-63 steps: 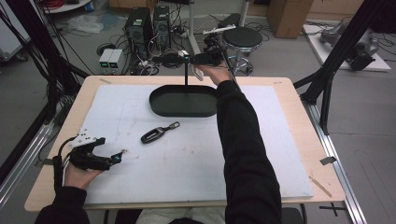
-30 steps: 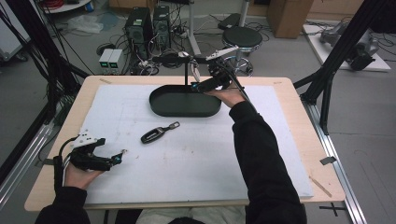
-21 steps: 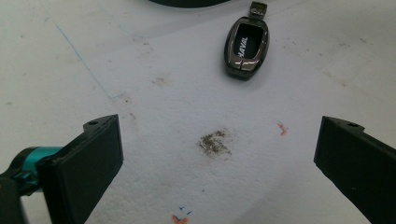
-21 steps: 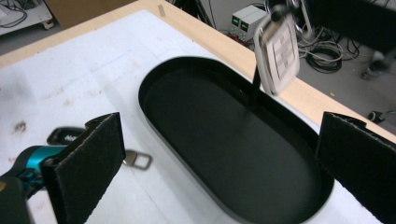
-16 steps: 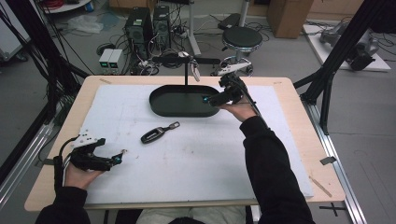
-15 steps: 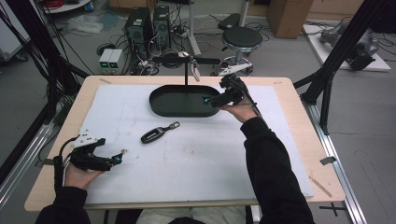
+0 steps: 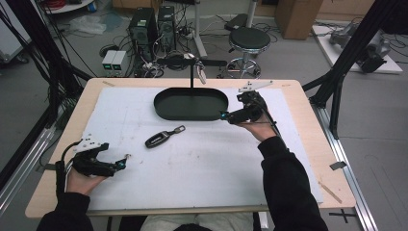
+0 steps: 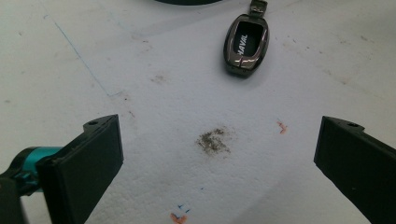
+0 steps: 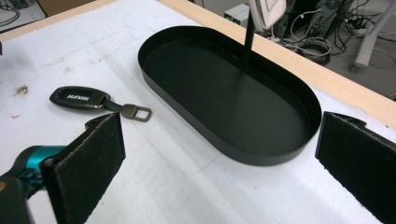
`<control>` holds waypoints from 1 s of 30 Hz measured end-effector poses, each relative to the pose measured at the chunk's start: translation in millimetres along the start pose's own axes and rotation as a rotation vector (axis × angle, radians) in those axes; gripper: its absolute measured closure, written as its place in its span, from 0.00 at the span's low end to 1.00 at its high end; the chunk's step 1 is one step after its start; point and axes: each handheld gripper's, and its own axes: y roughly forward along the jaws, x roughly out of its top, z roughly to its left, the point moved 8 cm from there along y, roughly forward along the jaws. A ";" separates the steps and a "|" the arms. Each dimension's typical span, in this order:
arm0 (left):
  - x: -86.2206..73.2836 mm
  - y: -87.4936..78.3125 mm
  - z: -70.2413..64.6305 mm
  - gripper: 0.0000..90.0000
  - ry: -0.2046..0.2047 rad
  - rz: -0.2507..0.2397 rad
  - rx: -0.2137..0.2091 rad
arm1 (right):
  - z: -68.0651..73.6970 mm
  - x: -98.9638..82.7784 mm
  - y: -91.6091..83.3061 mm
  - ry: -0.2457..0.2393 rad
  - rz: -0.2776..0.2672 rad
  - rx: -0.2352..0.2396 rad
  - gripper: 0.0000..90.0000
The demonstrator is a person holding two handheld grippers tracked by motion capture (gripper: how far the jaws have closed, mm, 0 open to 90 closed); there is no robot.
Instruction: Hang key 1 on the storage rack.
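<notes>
Black and oval, the shallow tray [image 7: 191, 104] sits toward twelve o'clock on the white-covered tabletop [image 7: 202, 163], with a thin black post [image 7: 192, 77] rising from its far side. In the high view the right claw [image 7: 224, 115] hovers at about three o'clock of the tray, just beside its rim, and points toward nine o'clock; its jaws stand wide apart with nothing between them. In the right gripper view those jaws frame the near end of the tray [image 9: 224, 93], whose floor is bare. A dark car key fob [image 7: 159, 139] with a metal loop at one end lies flat on the white sheet at about seven o'clock of the tray, near it but not touching. In the right gripper view the key fob [image 9: 79, 99] lies beside the tray with its loop turned toward the rim. The left claw [image 7: 124, 162] rests low toward eight o'clock of the tabletop, held in the person's left hand [image 7: 79, 178], well apart from the fob. Its jaws too are spread wide and empty; in the left gripper view they open over a stained patch of the sheet, with the key fob [image 8: 246, 44] ahead at twelve o'clock.
</notes>
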 end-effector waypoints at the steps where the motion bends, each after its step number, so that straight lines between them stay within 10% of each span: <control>1: 0.0 -0.1 0.0 0.02 0.000 0.000 0.000 | 0.1 -3.0 -1.6 0.006 0.003 0.002 0.01; 30: 0.3 0.4 -0.4 0.02 0.000 0.006 -0.003 | -4.1 -77.8 -37.0 0.052 -0.002 -0.053 0.01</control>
